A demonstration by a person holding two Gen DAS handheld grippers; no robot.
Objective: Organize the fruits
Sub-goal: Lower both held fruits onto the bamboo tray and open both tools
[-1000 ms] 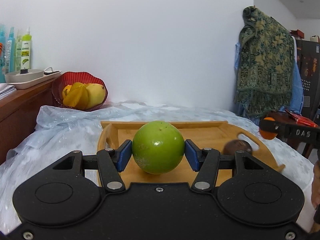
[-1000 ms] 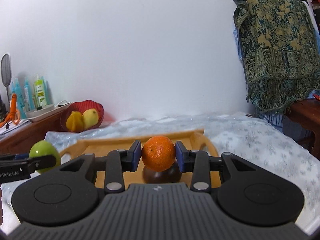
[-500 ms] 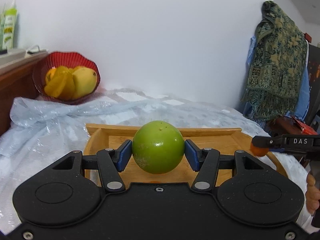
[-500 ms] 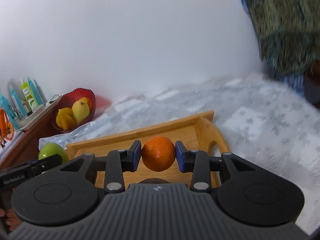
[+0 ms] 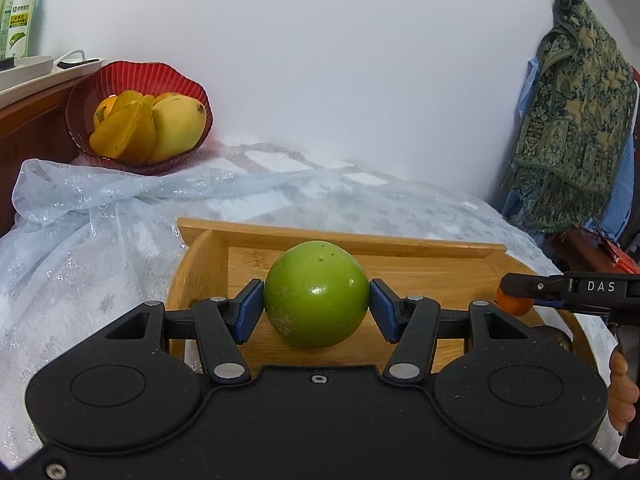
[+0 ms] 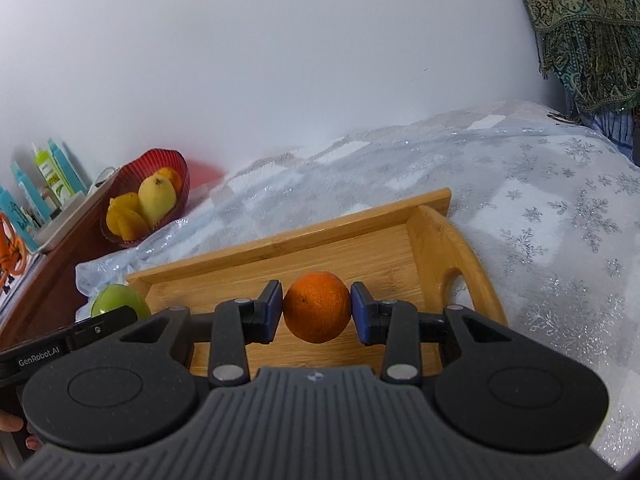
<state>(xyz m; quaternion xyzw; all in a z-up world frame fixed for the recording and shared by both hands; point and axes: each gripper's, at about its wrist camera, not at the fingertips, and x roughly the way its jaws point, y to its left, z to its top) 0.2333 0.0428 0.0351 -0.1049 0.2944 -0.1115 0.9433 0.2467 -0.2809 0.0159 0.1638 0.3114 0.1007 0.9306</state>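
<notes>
The left gripper (image 5: pixel 316 306) clamped a green fruit (image 5: pixel 316 294); only the right view showed the right gripper (image 6: pixel 317 307) fingers pinching the orange (image 6: pixel 317 306) fully.

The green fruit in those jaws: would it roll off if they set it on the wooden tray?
Probably it would roll a little: the green fruit looks almost perfectly round, with no flat side showing. The wooden tray has raised edges that would likely stop it. Its skin looks smooth and glossy, so it may be slippery; the left gripper holds it only at its two sides.
</notes>
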